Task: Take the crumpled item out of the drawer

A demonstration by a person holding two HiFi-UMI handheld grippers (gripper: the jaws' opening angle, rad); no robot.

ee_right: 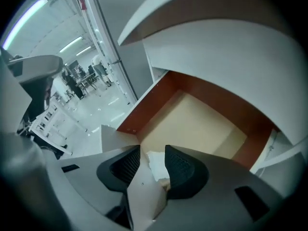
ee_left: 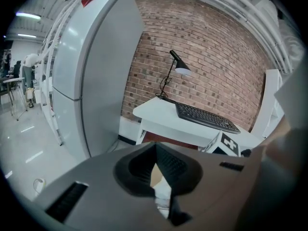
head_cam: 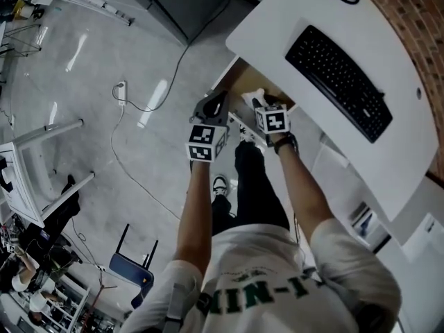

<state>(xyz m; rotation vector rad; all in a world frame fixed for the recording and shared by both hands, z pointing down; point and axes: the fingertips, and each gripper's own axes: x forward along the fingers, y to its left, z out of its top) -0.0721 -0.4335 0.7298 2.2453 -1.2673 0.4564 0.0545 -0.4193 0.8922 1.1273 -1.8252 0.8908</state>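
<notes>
- Head view, centre: the left gripper (head_cam: pixel 211 108) hangs over the floor just left of the open drawer (head_cam: pixel 239 75). The right gripper (head_cam: pixel 259 105) reaches into that drawer under the white desk (head_cam: pixel 277 33). A keyboard (head_cam: pixel 335 82) lies at upper right.
- Left gripper view only: a grey cabinet (ee_left: pixel 96 71) at left, a brick wall (ee_left: pixel 211 57) and a desk lamp (ee_left: pixel 175 69) at centre. This claw's jaws meet at the tips and grip nothing.
- Right gripper view only: the drawer's inside, with red-brown walls and a pale floor. It holds the white crumpled item (ee_right: pixel 156 163), at lower centre.
- The right jaws stand apart, with the crumpled item between them, unpinched.
</notes>
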